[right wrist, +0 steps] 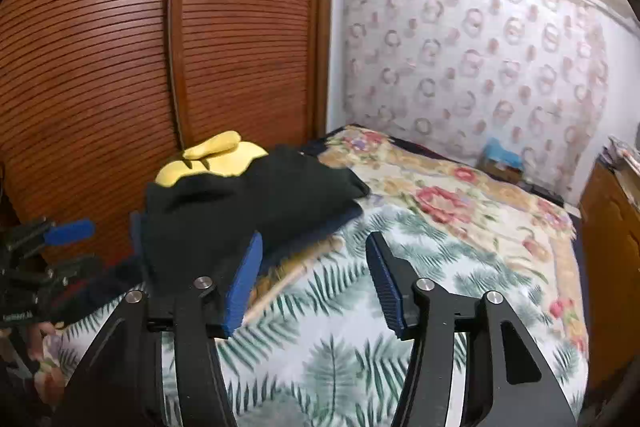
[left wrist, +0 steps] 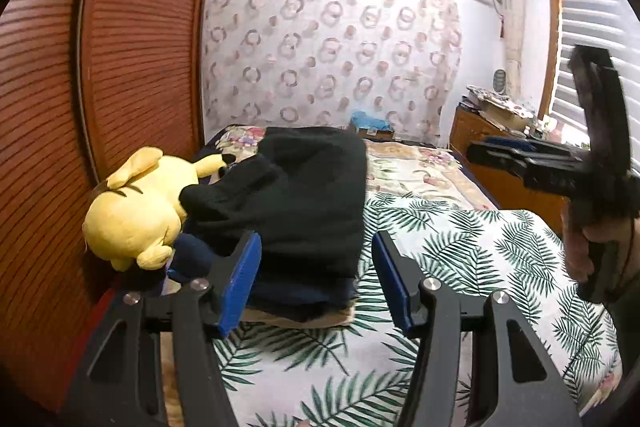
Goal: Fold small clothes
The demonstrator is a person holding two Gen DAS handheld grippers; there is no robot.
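Note:
A folded black garment lies on top of a dark navy folded piece on the bed, next to a yellow plush toy. The pile also shows in the right wrist view. My left gripper is open and empty, its blue pads either side of the pile's near edge, a little above the bed. My right gripper is open and empty, just right of the pile. The right gripper also shows at the right edge of the left wrist view. The left gripper's blue tip shows in the right wrist view.
A palm-leaf sheet covers the near bed and a floral blanket the far part. A wooden slatted wardrobe stands on the left. A wooden dresser with clutter is at the right. A tan cloth pokes out beneath the pile.

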